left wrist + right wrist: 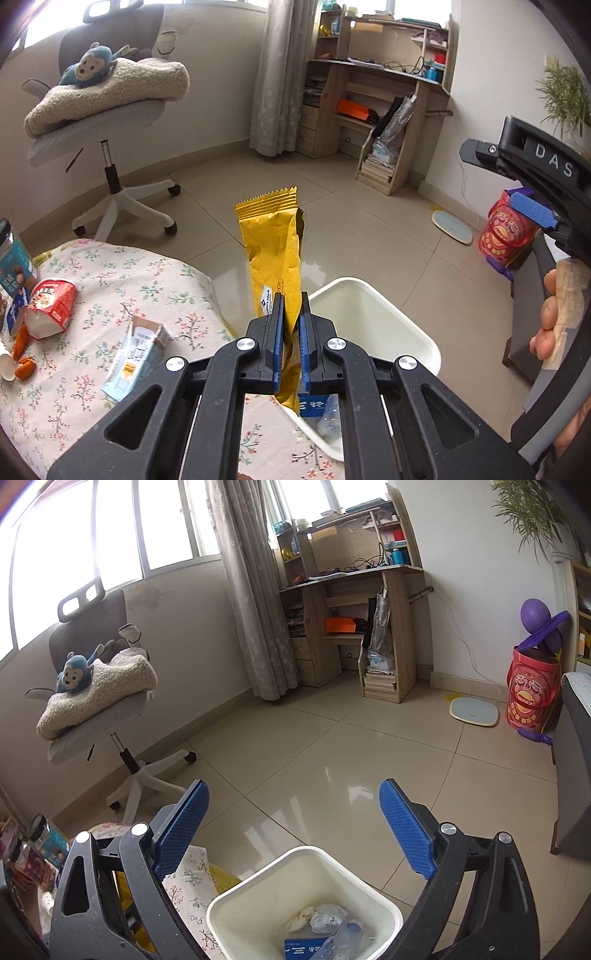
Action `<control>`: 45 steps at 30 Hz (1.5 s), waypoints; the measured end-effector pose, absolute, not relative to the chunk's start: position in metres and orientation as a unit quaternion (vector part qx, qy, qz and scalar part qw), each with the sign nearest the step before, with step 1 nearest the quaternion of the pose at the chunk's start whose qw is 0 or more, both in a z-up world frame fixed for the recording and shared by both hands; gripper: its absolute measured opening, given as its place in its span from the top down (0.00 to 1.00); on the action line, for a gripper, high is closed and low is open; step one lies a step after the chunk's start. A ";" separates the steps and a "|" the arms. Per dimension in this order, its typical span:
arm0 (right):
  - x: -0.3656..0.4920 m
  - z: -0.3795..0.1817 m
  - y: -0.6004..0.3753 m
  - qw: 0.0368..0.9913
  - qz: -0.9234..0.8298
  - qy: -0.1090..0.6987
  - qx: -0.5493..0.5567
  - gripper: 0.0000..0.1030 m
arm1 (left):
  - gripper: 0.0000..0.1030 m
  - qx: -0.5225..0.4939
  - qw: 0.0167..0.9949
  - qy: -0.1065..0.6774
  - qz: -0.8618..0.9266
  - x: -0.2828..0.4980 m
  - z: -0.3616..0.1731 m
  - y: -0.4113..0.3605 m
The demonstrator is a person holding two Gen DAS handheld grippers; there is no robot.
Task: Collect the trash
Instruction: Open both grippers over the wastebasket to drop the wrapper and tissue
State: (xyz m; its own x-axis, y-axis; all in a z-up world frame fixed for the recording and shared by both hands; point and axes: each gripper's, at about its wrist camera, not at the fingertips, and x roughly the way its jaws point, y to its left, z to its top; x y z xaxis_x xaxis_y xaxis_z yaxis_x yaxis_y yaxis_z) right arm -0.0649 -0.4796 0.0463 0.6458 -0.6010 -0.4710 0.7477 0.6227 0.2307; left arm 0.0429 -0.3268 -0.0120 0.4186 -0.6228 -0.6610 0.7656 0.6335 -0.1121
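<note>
**Ana:** Left claw (291,317) first: its two blue-padded fingers are clamped on the long yellow foil snack wrapper (274,254), which stands nearly upright out of the grip with its crimped end on top. What does that say about the step?

**Ben:** It looks like the carry-and-drop step. The wrapper is held off the floral-cloth tabletop (92,369) and sits at the near edge of the white rectangular plastic waste bin (373,314), its lower tail hanging just over the rim. The likely next move is to bring the claw a little further over the bin's mouth and let go, so the wrapper falls inside rather than onto the cloth.

**Ana:** And the right claw (295,834)?

**Ben:** Spread wide and holding nothing, hovering above the same bin, whose mouth lies between its fingers.

**Ana:** What is in the bin?

**Ben:** From the right wrist view: a clear crumpled plastic bottle (345,936), a flat blue carton with white lettering (304,947) and some crumpled white paper (317,915). It is far from full.

**Ana:** Anything left to collect?

**Ben:** On the cloth, largest first, a pale blue drink carton lying on its side (135,360), a red-and-white tipped-over cup (50,308), and small orange peel scraps (24,363) at the left edge. Other packets at the far left are too cut off to name.
</note>
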 end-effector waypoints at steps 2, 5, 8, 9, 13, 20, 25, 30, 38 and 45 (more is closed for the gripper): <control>-0.069 0.047 -0.485 0.880 -0.387 0.173 0.215 0.12 | 0.93 0.099 0.825 0.355 -0.428 0.039 -0.016 -0.339; -0.074 0.047 -0.490 0.876 -0.394 0.168 0.221 0.12 | 0.81 0.101 0.804 0.373 -0.452 0.034 -0.021 -0.357; -0.074 0.047 -0.488 0.875 -0.398 0.167 0.219 0.11 | 0.47 0.089 0.800 0.381 -0.455 0.034 -0.019 -0.358; -0.074 0.047 -0.488 0.876 -0.398 0.167 0.217 0.11 | 0.46 0.087 0.800 0.380 -0.456 0.034 -0.018 -0.356; -0.070 0.048 -0.482 0.878 -0.397 0.167 0.209 0.08 | 0.41 0.096 0.819 0.364 -0.432 0.042 -0.009 -0.341; -0.046 0.048 -0.452 0.891 -0.380 0.187 0.163 0.07 | 0.33 0.121 0.879 0.314 -0.339 0.065 0.005 -0.297; -0.028 0.048 -0.417 0.896 -0.384 0.190 0.112 0.07 | 0.28 0.108 0.914 0.286 -0.266 0.080 0.014 -0.263; -0.007 0.046 -0.385 0.902 -0.374 0.199 0.081 0.07 | 0.17 0.071 0.937 0.279 -0.200 0.099 0.022 -0.229; 0.036 0.032 -0.345 0.912 -0.309 0.254 0.087 0.07 | 0.15 0.054 0.946 0.293 -0.129 0.129 0.018 -0.179; 0.073 0.018 -0.306 0.916 -0.260 0.294 0.086 0.07 | 0.15 0.045 0.947 0.307 -0.083 0.157 0.016 -0.129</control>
